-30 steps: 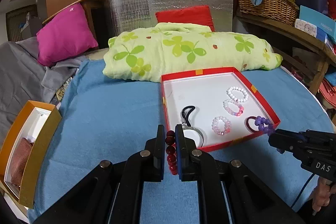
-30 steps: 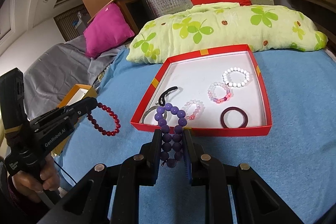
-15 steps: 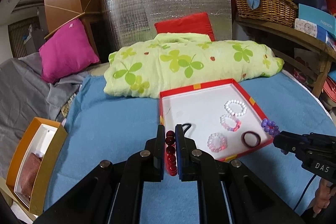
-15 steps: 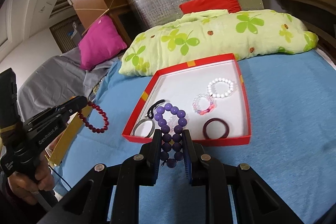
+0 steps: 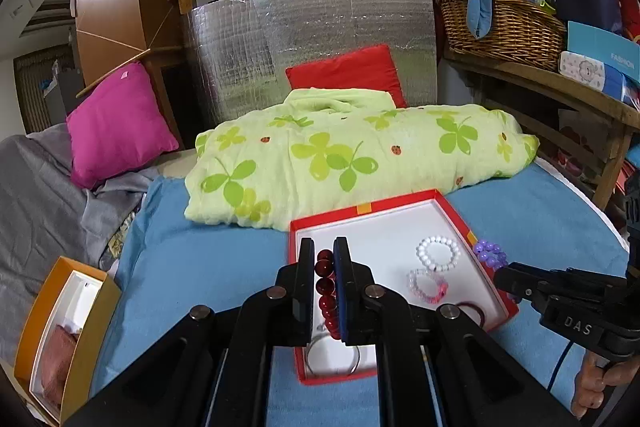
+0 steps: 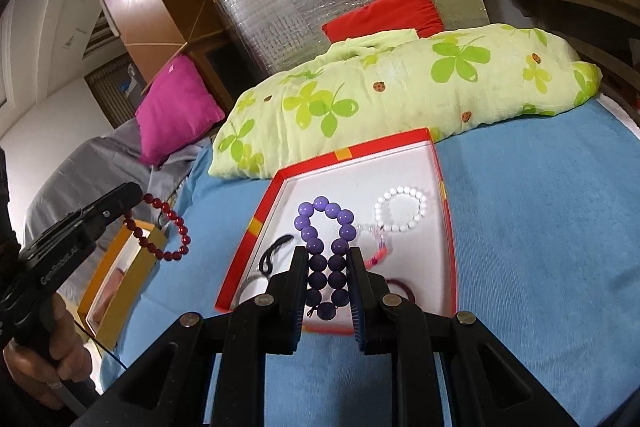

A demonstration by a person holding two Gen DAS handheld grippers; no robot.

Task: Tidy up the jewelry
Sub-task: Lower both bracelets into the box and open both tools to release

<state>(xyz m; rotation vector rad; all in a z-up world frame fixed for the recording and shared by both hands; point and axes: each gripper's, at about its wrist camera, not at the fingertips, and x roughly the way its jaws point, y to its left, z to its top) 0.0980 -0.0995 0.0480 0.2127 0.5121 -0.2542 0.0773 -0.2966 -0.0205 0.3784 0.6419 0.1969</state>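
The red tray point(image 6: 448, 235) with its white floor lies on the blue bedspread point(image 6: 540, 227), just in front of the green clover-print quilt point(image 6: 400, 87). In it lie a white bead bracelet point(image 6: 401, 209), a clear pink-tinted bracelet point(image 5: 426, 286), a dark red bangle point(image 5: 474, 309) near the front right corner, a black cord point(image 6: 274, 253) and a silver bangle point(image 5: 332, 359) at the front left. To the left, near the bed's edge, an orange box point(image 5: 94, 327) with a white lining holds a brownish-pink pouch point(image 5: 56, 363). The left tongs point(image 5: 324, 267) are pinching a dark red bead bracelet point(image 5: 326, 291), which hangs in the air above the tray's left front part. The right tongs point(image 6: 328, 267) pinch a purple bead bracelet point(image 6: 326, 239), its loop standing up over the tray's near edge. Compared with a second ago, both tongs have risen and tipped forward: the tray now sits lower and partly hidden behind the fingers in each wrist view, and the red bracelet has moved from beside the tray's left wall to over its interior, while both bracelets remain gripped as before.
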